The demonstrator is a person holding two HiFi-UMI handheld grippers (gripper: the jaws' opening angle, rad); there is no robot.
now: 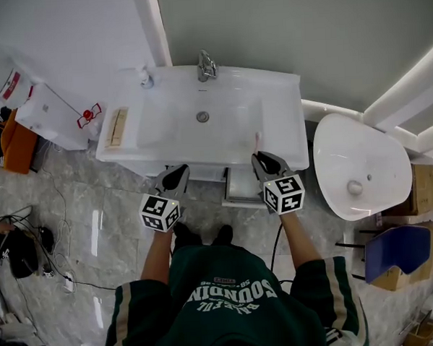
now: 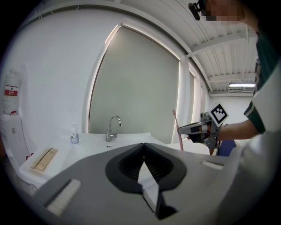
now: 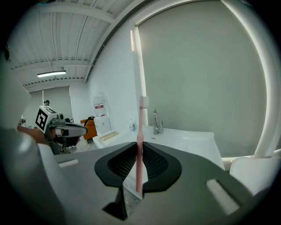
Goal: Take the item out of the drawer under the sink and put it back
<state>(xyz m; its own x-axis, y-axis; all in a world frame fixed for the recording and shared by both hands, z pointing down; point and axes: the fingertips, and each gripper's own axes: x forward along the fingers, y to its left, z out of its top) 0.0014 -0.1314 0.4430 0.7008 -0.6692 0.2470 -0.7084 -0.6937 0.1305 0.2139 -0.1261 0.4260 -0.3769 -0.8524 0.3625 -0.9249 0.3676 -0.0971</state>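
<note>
Centre frame, the right tool (image 1: 263, 160) pinches a pink toothbrush (image 1: 257, 140) upright above the front edge of the sink (image 1: 171, 128), left tool (image 1: 176, 174) pressed together, empty; returning it well means a firm pinch, lowering clear of the rim into the open drawer (image 1: 241, 193) below.

Grippers: two, the left gripper (image 1: 175, 178) and the right gripper (image 1: 267, 163).
Marker cubes (image 1: 160, 212): two, one on each gripper.
Pink toothbrush (image 3: 139, 145): one.
Sink (image 1: 286, 129): one, with one faucet (image 1: 206, 65) and one drain (image 1: 203, 116).
Soap bottle (image 1: 146, 78): one, on the sink top.
Flat tan box (image 1: 117, 127): one, on the sink top.
Open drawer (image 1: 240, 185): one, below the sink.
Toilet (image 1: 361, 165): one.
Person (image 1: 230, 298): one.
</note>
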